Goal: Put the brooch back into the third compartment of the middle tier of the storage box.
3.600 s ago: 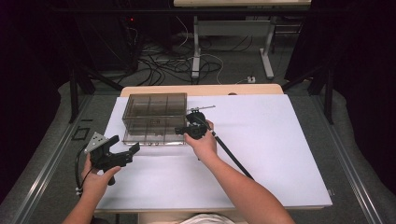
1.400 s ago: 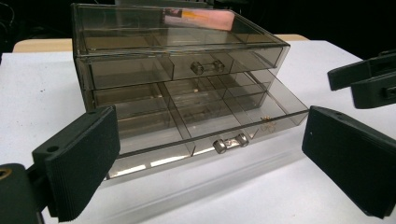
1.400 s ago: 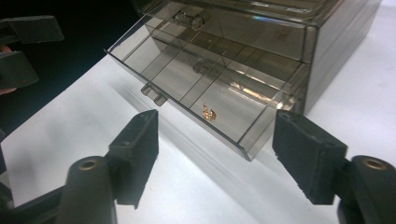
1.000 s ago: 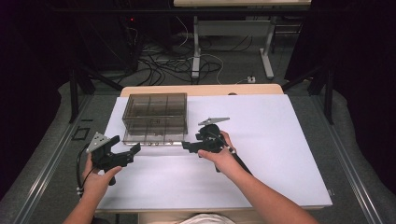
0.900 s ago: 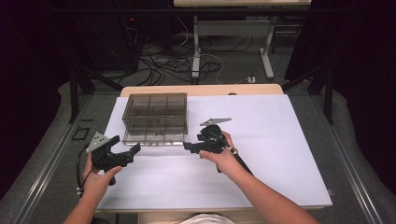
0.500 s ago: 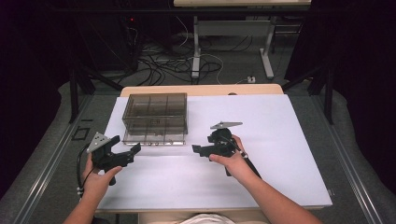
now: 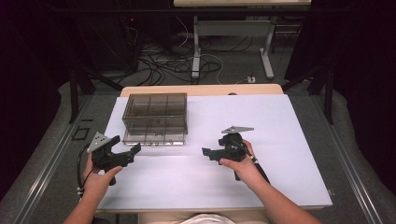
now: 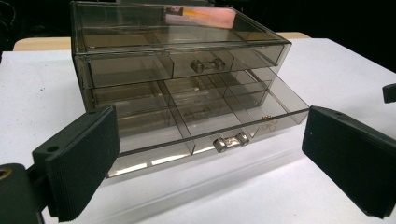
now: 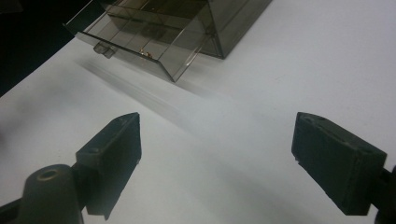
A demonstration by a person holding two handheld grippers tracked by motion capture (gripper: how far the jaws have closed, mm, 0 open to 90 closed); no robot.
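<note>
Left gripper (image 7: 128,154): just left of the box's front, level with the open drawer; jaws spread wide, nothing between them.
Box (image 7: 155,111): smoky clear plastic organiser with two drawers, standing on the white table (image 7: 289,121) toward its far left.
Top drawer (image 8: 187,65): pushed in, small clear knob (image 8: 208,65) at the middle of its front.
Bottom drawer (image 8: 205,121): pulled out toward the person, divided into compartments; a small gold-coloured item (image 8: 267,123) lies in the front corner compartment.
Right gripper (image 7: 208,153): well to the right of the box and apart from it, pointing back at it; its jaws have just been opening and stand wide, with only bare table between them.
Handling, as I judge it: the box looks light, stiff and slick, so it may slide on the table when a drawer is pushed; thin plastic walls could crack under a hard pinch. Best hold is the drawer knob (image 8: 229,141), or a flat push on the drawer front while the other gripper steadies the box.
Left gripper view: shows both knobs, the dividers and the gold item from the front.
Right gripper view: shows the drawer's corner (image 9: 173,74) from the side, how far it juts from the box.
High view: shows both hands and their spacing from the box.
</note>
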